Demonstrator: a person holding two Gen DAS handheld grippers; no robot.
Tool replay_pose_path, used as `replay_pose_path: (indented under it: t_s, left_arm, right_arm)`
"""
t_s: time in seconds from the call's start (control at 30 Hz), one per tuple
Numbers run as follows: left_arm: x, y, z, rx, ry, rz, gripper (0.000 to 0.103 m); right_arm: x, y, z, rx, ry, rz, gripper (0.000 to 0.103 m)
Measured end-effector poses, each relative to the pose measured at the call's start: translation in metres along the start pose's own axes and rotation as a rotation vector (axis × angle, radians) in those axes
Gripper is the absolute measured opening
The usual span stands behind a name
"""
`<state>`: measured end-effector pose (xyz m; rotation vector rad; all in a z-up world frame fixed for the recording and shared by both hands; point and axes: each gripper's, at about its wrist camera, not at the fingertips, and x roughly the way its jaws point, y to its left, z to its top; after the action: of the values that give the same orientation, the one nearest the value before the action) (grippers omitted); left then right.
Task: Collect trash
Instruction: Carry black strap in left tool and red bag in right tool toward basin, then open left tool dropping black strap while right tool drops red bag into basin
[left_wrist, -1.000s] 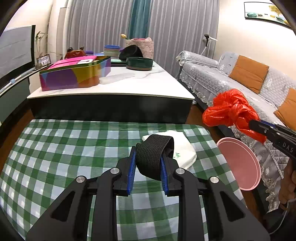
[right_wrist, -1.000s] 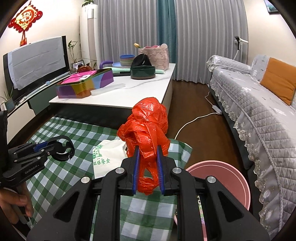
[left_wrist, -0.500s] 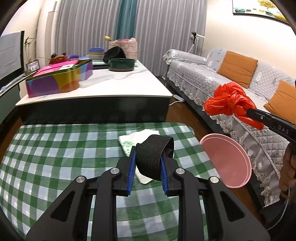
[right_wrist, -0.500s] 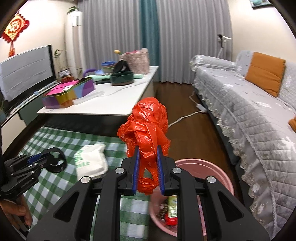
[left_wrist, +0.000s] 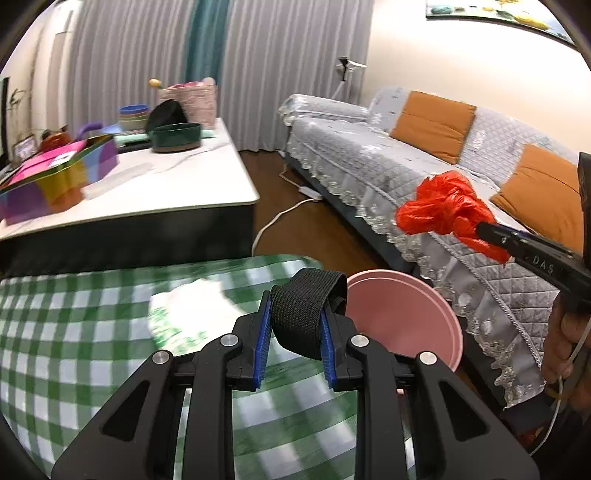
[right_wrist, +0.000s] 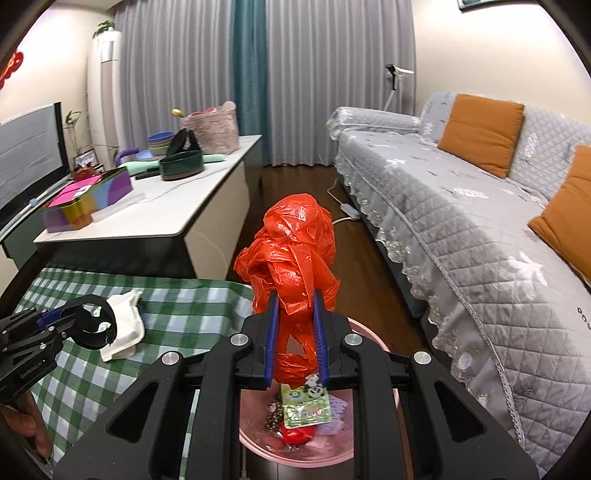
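Currently, left wrist view: left claw (left_wrist: 295, 332) is clamping a black strap loop (left_wrist: 304, 310) above the checked desk (left_wrist: 74, 332), beside the pink bin (left_wrist: 406, 317).
Right wrist view: right claw (right_wrist: 295, 334) is pinching a crumpled red bag (right_wrist: 295, 251) directly over the bin, which is already holding wrappers (right_wrist: 304, 408).
Advice: releasing while centred over the opening, low enough that the light bag is not drifting; the strap is going in likewise.
Remaining: white bag (right_wrist: 123, 325) is lying on the desk.
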<state>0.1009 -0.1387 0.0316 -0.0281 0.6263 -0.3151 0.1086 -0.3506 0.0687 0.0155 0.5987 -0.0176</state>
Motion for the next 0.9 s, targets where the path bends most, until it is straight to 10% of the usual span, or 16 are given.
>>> replay_pose_path:
  t_s: [0.9]
  left_arm:
    - [0.084, -0.079, 0.005, 0.076, 0.117, -0.147, 0.023]
  right_arm:
    - [0.023, -0.043, -0.019, 0.048, 0.077, -0.056, 0.018]
